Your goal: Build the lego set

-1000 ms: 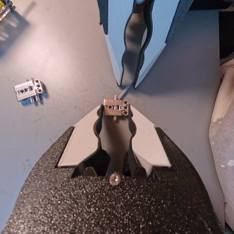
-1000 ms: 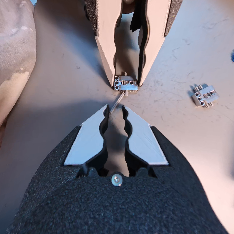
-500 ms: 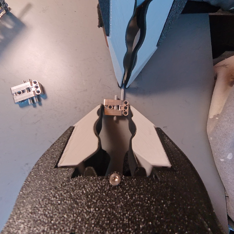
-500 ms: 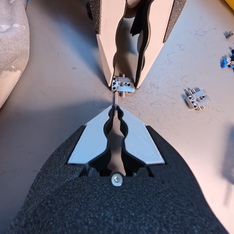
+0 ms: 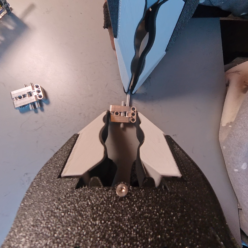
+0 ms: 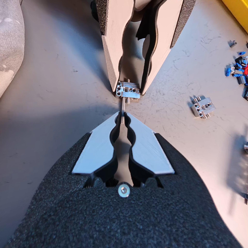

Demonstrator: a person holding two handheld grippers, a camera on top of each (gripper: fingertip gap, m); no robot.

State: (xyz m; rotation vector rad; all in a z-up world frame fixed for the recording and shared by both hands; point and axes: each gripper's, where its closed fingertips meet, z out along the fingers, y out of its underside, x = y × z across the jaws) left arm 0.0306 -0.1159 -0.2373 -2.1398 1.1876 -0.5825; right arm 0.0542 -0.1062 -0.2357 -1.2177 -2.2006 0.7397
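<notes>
So, left wrist view first: the left hand-held gripper (image 5: 122, 114) has its two pale fingers pinching a small grey brick assembly (image 5: 122, 114) right at the tips, sitting low on the grey bench (image 5: 67, 53). The block has a three-hole plate on its right end and a short pin poking out front and back. A thin grey axle (image 5: 128, 98) runs from the far side of the block straight into the tips of the right hand-held gripper (image 5: 128, 91), which comes in from the top and is pressed together on that axle. Off to the left, well apart, lies a second grey assembly (image 5: 26, 97) of the same kind, with two pins already through it. Some pale cloth (image 5: 236, 134) sits along the right edge.

Right wrist view: same scene from the other side. The right hand-held gripper (image 6: 122, 114) is squeezed onto the near end of the axle (image 6: 123, 107), and the far end meets the brick assembly (image 6: 129, 91), beside its short pin. The left hand-held gripper (image 6: 128, 92) clamps the block from both sides. The second assembly (image 6: 202, 107) lies to the right, and further right there's a heap of loose blue, black and red bits (image 6: 238, 72), plus a yellow bin (image 6: 238, 16) corner at the top right.
</notes>
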